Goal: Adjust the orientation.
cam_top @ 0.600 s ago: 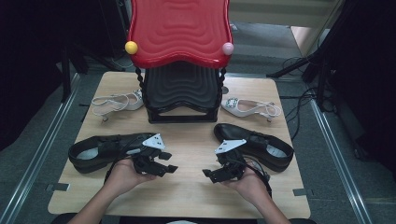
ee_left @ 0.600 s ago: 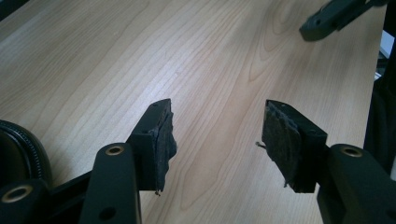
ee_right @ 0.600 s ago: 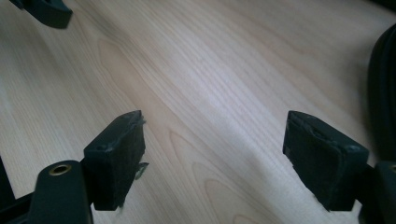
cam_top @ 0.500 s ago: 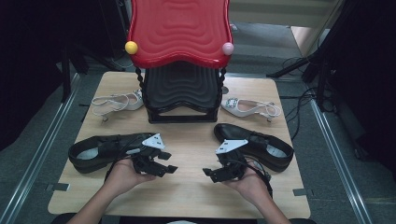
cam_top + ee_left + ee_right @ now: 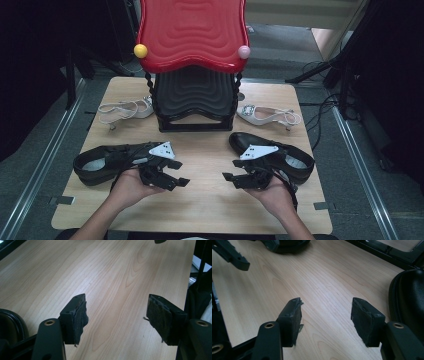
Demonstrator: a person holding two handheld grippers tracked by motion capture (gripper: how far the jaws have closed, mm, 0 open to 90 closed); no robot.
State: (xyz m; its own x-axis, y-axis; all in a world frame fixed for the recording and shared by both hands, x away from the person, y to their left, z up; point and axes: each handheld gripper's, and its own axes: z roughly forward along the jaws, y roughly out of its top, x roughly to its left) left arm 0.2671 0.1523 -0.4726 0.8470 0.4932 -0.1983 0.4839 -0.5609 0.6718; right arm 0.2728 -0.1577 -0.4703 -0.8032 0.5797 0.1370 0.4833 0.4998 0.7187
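Observation:
Two black leather shoes lie on the wooden table [image 5: 205, 200]: one [image 5: 100, 162] at the left, one [image 5: 285, 152] at the right. A pair of white heeled sandals sits farther back, one [image 5: 125, 109] left of the rack and one [image 5: 267, 116] right of it. My left gripper [image 5: 181, 174] rests near the left black shoe, pointing toward the table's middle, jaws wide apart over bare wood [image 5: 116, 312]. Facing it, my right gripper [image 5: 229, 179] sits beside the right black shoe [image 5: 409, 300], also open with nothing between its pads [image 5: 325, 317].
A two-tier shoe rack stands at the back centre, with a red wavy top shelf [image 5: 192, 32] and a black lower shelf [image 5: 195, 100]. Yellow [image 5: 140, 50] and pink [image 5: 243, 51] knobs cap its posts. Cables and dark stands crowd the floor on the right.

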